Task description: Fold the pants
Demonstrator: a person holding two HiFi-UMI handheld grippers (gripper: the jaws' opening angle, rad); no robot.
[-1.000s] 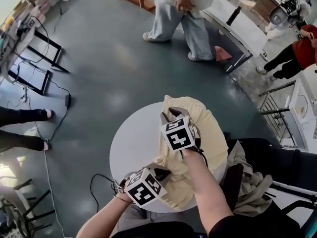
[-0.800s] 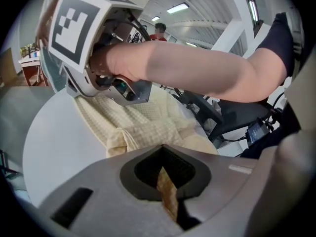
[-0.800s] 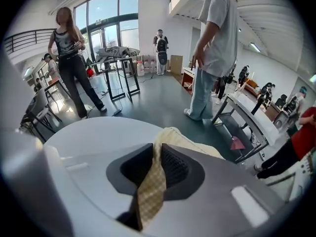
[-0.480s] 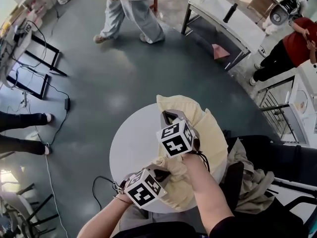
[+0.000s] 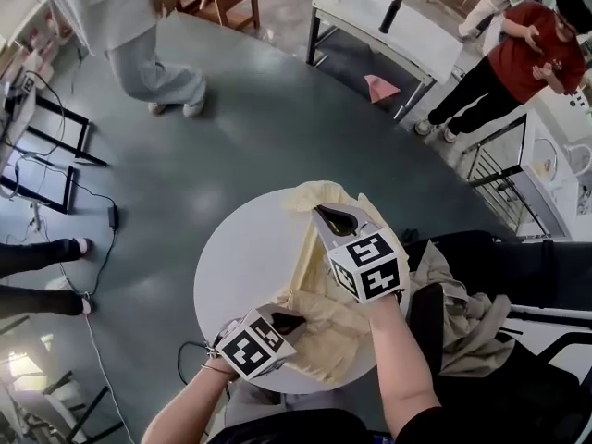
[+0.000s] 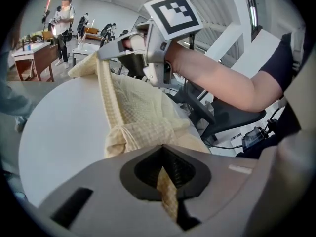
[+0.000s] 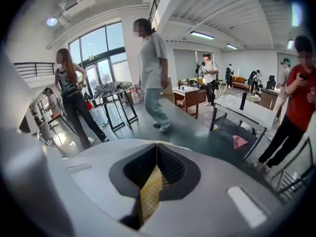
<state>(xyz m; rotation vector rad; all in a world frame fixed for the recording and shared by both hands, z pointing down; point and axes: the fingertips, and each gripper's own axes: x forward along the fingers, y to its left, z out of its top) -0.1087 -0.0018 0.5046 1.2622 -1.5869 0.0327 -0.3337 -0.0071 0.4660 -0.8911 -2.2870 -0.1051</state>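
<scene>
Pale yellow pants (image 5: 333,326) lie bunched on the right half of a round white table (image 5: 240,266). My left gripper (image 5: 280,320) is at the table's near edge, shut on a strip of the yellow cloth (image 6: 167,189). My right gripper (image 5: 326,218) is raised over the far part of the pants and is shut on a fold of the same fabric (image 7: 149,191). In the left gripper view a taut band of the pants (image 6: 106,98) runs up from the table to the right gripper (image 6: 106,53).
A dark chair with a beige garment (image 5: 462,313) stands close to the table's right side. A white bench (image 5: 407,35) and a person in red (image 5: 504,54) are at the back right. Another person (image 5: 120,26) walks at the back left. Cables and stands (image 5: 55,155) line the left floor.
My right gripper has closed on the pants and lifted up and to the right, pulling a cloth edge taut. The left gripper has stayed put. The walking person has crossed to the left.
</scene>
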